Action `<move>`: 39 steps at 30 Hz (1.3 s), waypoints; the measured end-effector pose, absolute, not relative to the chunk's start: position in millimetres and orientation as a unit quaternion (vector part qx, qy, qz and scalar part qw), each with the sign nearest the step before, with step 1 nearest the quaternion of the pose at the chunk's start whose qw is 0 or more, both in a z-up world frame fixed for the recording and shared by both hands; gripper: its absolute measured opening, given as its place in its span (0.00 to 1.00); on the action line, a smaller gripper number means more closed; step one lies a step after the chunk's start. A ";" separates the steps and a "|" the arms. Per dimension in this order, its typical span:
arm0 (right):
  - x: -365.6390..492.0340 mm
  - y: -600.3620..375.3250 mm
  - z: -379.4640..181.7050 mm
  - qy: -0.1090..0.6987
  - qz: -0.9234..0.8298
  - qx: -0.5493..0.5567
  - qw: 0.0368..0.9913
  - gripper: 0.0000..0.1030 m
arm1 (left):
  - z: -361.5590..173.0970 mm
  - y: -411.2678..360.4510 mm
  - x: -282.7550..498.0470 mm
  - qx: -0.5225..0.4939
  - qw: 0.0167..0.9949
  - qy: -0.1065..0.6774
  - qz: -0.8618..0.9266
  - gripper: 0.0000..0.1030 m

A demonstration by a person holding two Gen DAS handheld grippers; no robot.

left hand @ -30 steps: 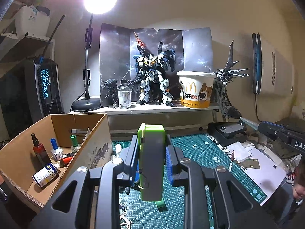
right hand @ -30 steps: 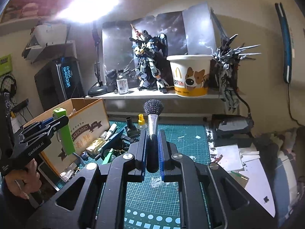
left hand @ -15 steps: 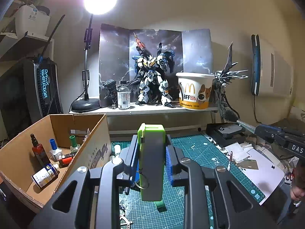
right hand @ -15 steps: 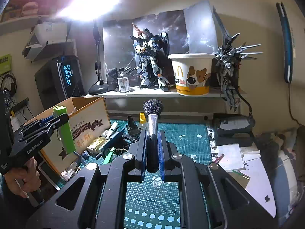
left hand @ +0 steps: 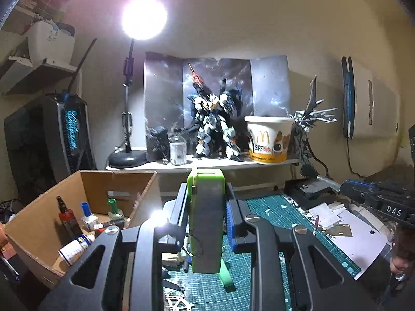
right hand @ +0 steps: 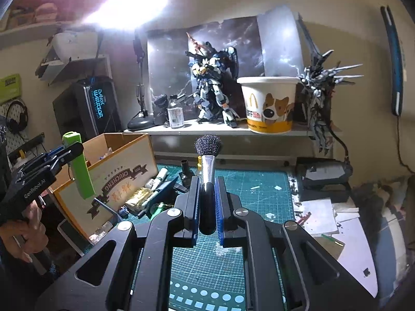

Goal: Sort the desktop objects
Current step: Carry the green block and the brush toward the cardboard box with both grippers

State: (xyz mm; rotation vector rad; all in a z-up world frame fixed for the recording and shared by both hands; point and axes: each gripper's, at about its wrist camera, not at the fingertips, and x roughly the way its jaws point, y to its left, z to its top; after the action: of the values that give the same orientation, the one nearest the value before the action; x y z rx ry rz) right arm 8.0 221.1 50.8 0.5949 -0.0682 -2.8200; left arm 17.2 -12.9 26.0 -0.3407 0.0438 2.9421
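Note:
My left gripper (left hand: 206,202) is shut on an upright green rectangular case (left hand: 206,223) with a small wire ring on its side, held above the green cutting mat (left hand: 262,207). The right wrist view shows the same green case (right hand: 79,165) in the left gripper (right hand: 64,154), beside the cardboard box (right hand: 122,181). My right gripper (right hand: 207,184) is shut on a brush (right hand: 208,171) with a black handle, silver ferrule and dark round bristles pointing up. The open cardboard box (left hand: 46,233) at left holds several small bottles.
Pens, tubes and small parts (right hand: 153,191) lie in a pile on the mat beside the box. A raised shelf (left hand: 207,164) behind carries a robot model (left hand: 215,127), a paper bucket (left hand: 268,140), a glass bottle and a lamp base. Paper scraps (right hand: 319,215) cover the right side.
The left gripper with the green case has risen and shifted a little left toward the box. The right gripper with the brush has held nearly still.

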 end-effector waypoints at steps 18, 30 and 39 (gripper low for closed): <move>-6.4 153.4 55.2 -0.002 -0.955 0.197 0.221 0.10 | 38.0 -77.9 51.1 -0.103 -0.018 0.003 0.994 0.24; -10.5 102.9 54.1 0.012 -0.938 0.193 0.288 0.10 | 45.7 -114.5 81.1 -0.099 -0.085 0.000 0.991 0.24; -9.0 61.9 51.9 0.025 -0.918 0.194 0.345 0.10 | 45.5 -140.5 101.4 -0.104 -0.143 -0.004 0.984 0.24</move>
State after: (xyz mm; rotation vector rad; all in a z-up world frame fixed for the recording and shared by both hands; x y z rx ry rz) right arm -8.9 61.9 51.9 0.5037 0.0649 -2.3844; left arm 101.4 -140.5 45.5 -0.3619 -0.0130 3.4095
